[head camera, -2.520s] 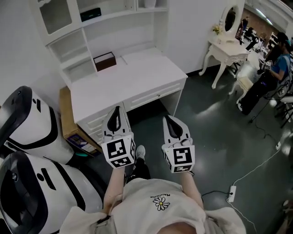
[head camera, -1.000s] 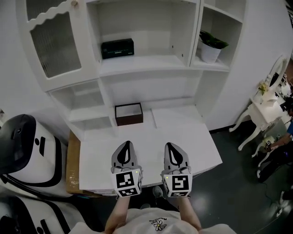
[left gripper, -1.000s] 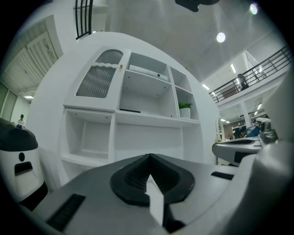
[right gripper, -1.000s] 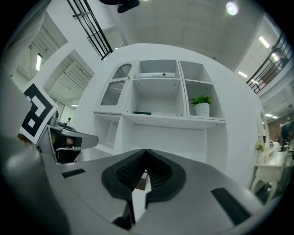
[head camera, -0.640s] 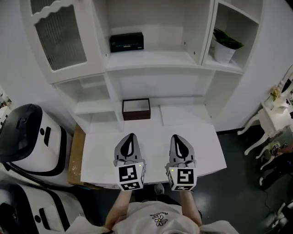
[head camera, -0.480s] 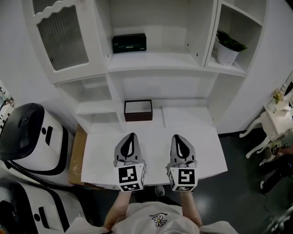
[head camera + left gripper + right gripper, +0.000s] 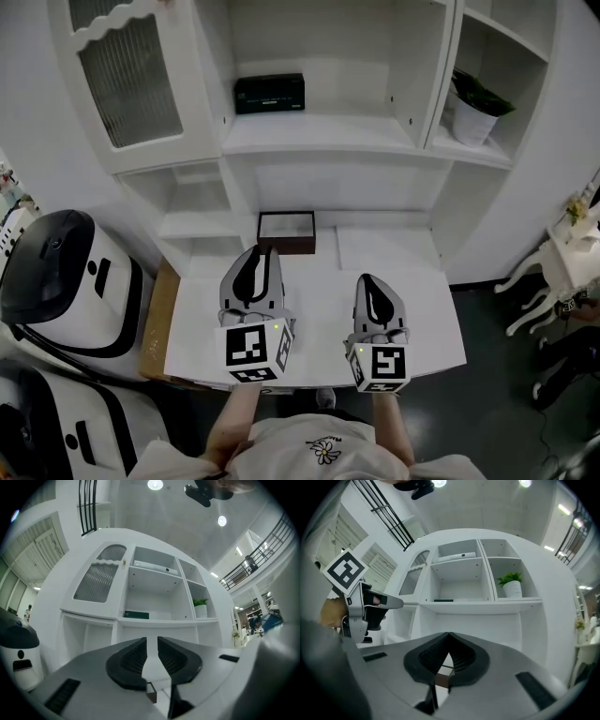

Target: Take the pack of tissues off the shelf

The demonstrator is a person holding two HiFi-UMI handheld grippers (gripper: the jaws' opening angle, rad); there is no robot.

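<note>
Target — dark rectangular tissue pack (image 7: 269, 94), lengthwise along front edge of shelf (image 7: 337, 133), above our nearer left gripper (image 7: 253, 266), jaws just parting, empty; right gripper (image 7: 375, 292) pressed together.

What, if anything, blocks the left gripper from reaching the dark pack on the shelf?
Probably nothing: yes, reachable. The pack sits alone in an open shelf bay, above and ahead of the left gripper, whose fingers have just been opening with nothing between them.
</note>
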